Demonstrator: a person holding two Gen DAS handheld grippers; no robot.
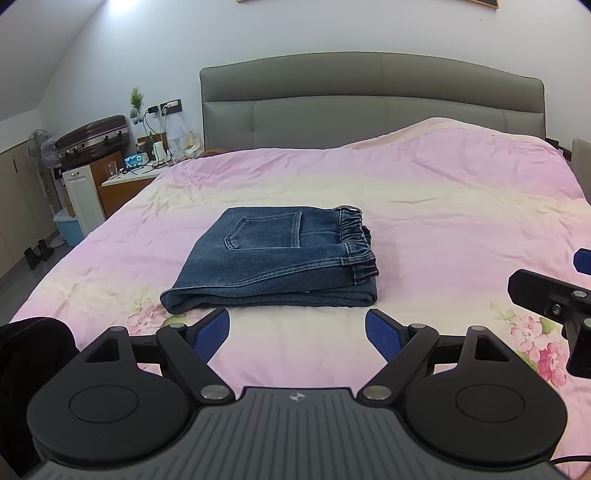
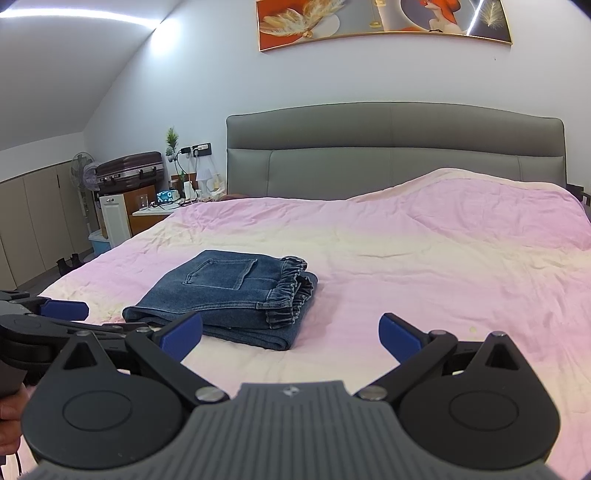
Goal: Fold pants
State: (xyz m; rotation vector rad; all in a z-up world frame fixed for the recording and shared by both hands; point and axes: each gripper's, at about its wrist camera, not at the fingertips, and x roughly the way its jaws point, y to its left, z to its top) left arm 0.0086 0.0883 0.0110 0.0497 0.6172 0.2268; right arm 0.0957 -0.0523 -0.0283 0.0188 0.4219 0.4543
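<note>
Folded jeans [image 1: 273, 258] lie just beyond the empty, spread left claw [image 1: 297, 334].

The folded blue denim pants [image 1: 273, 258] lie on the pink floral bedspread [image 1: 443, 206] ahead of my left gripper [image 1: 296, 334]; my right gripper [image 2: 290, 334] hangs right of them; the grey padded headboard [image 1: 369, 99] stands behind.

I see the folded blue denim pants [image 1: 273, 258], dark indigo with paler stitching round the back pocket. They lie on the bed's pink and cream quilted cover [image 1: 443, 206], which carries a pink flower print with green leaves near my edge. My left tool [image 1: 297, 332] has bright blue finger pads [image 1: 210, 334] on black arms over a ribbed grey body; my right tool [image 2: 291, 334] is coloured the same. The padded grey headboard [image 2: 395, 158] backs onto a pale wall, where an orange feather-patterned painting [image 2: 380, 22] hangs in a gold frame.
</note>
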